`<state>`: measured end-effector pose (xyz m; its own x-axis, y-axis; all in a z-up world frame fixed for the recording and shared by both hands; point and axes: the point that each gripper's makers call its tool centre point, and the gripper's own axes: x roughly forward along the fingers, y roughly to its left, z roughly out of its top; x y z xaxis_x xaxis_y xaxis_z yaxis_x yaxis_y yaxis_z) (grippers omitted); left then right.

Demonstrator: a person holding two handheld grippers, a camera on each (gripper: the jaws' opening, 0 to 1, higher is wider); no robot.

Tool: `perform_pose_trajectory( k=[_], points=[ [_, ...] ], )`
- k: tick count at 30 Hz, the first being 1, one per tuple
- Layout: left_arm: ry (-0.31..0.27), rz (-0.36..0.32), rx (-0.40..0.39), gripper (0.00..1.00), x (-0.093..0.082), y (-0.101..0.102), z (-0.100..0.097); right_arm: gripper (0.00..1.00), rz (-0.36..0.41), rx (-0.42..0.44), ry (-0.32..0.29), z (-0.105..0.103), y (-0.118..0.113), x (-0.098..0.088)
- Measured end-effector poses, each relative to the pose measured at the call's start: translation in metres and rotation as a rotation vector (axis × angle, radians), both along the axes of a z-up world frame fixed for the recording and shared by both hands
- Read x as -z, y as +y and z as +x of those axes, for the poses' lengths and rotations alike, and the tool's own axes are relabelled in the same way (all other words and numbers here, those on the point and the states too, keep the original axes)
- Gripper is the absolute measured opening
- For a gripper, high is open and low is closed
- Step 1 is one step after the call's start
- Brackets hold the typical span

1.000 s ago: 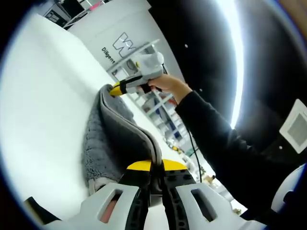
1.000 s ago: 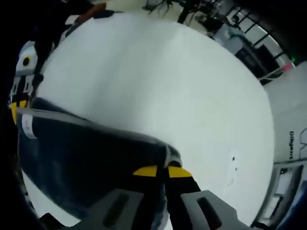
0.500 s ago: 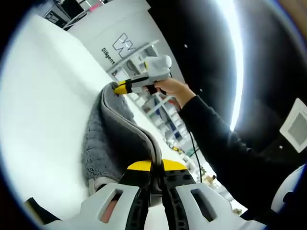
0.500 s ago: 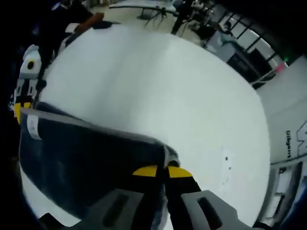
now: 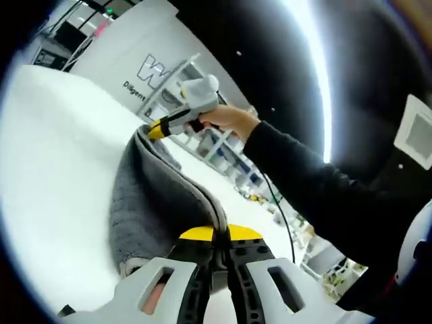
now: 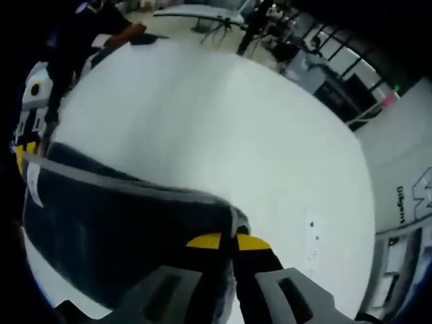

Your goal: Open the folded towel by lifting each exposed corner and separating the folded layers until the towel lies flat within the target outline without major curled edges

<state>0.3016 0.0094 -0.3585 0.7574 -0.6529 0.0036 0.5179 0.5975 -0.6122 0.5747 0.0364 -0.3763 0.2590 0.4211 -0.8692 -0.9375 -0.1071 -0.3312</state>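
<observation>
A grey towel [image 5: 145,202] hangs stretched between both grippers above the white table [image 5: 47,169]. In the left gripper view my left gripper [image 5: 213,233] is shut on one towel corner, its yellow tips pressed together. The towel's pale edge runs up to the right gripper [image 5: 156,128], held by a person's hand [image 5: 229,120] and shut on the far corner. In the right gripper view my right gripper [image 6: 227,241] pinches the towel [image 6: 121,229] corner; the dark cloth spreads left to the left gripper [image 6: 28,145]. A white label [image 6: 32,183] shows near that far edge.
The white table [image 6: 223,142] stretches wide beneath the towel. A dark sleeve [image 5: 317,196] crosses the right of the left gripper view. A white panel with lettering [image 5: 145,67] and shelving stand beyond the table. Other tables and equipment [image 6: 270,27] lie in the background.
Both cameras have tilted slightly, shifting the backgrounds. The towel stays stretched between the two shut grippers, with the right gripper a little lower in the left gripper view.
</observation>
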Motion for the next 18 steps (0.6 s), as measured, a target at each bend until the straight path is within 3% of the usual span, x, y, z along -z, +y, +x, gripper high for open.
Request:
perform_pose_trajectory(
  k=[18],
  points=[
    [0.04, -0.028, 0.011, 0.03, 0.005, 0.0025, 0.001, 0.02, -0.028, -0.025, -0.032, 0.0044, 0.0028, -0.0015]
  ],
)
